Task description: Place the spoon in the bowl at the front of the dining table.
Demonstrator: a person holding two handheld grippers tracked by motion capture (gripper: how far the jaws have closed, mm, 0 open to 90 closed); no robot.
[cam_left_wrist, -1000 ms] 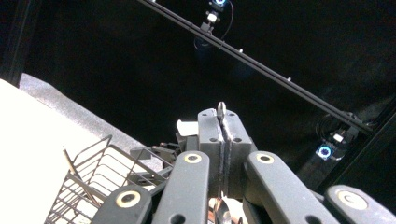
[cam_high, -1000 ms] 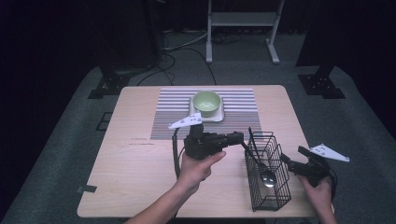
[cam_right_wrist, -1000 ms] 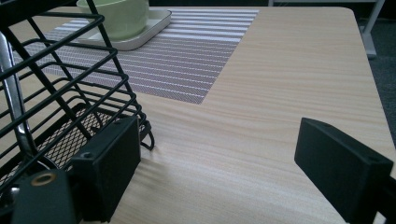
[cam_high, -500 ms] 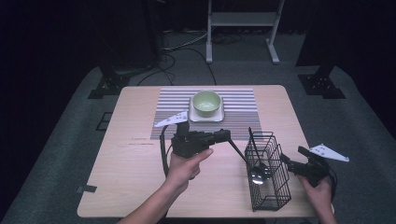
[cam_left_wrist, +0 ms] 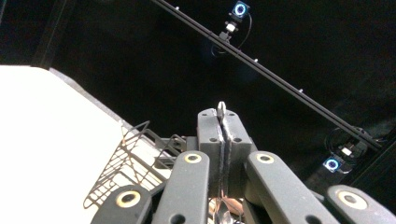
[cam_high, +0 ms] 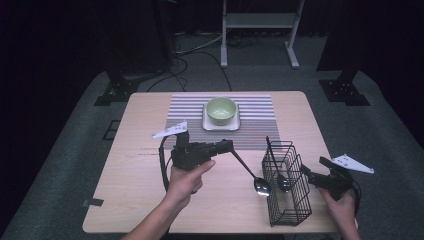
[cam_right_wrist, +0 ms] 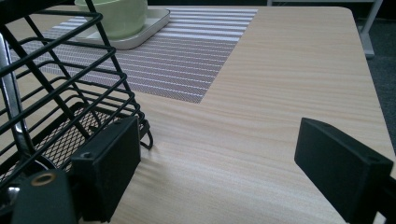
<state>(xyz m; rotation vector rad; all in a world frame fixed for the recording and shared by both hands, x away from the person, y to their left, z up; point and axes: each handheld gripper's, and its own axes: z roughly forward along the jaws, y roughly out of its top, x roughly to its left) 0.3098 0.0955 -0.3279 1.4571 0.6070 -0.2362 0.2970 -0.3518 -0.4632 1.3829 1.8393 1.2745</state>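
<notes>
High view: the left gripper [cam_high: 227, 146] sits near the middle of the desk [cam_high: 135, 200], held in the person's left hand [cam_high: 186, 177], and its jaws are clenched on the handle of a spoon [cam_high: 249, 171]. That spoon slants down and to the right from the jaws, its bowl hanging just left of the black wire basket [cam_high: 286, 190] and outside it, low over the wood. A second spoon [cam_high: 279, 172] stands inside the basket, bowl down, its handle leaning toward the far left corner of the wire frame.

Left gripper view shows the two jaws pressed flat together with a thin strip of the spoon [cam_left_wrist: 222, 112] handle poking out past their tips; part of the basket [cam_left_wrist: 123, 158] lies to the left.

Right gripper [cam_high: 309, 176] rests at the near right edge of the desk, just right of the basket. In the right gripper view its jaws stand wide apart and released, with bare wood between them; the left jaw is close against the basket's [cam_right_wrist: 70, 93] wire side, though contact cannot be judged.

On the far side, a green bowl [cam_high: 221, 110] sits on a small white tray [cam_high: 235, 125] on a striped mat [cam_high: 255, 112].
</notes>
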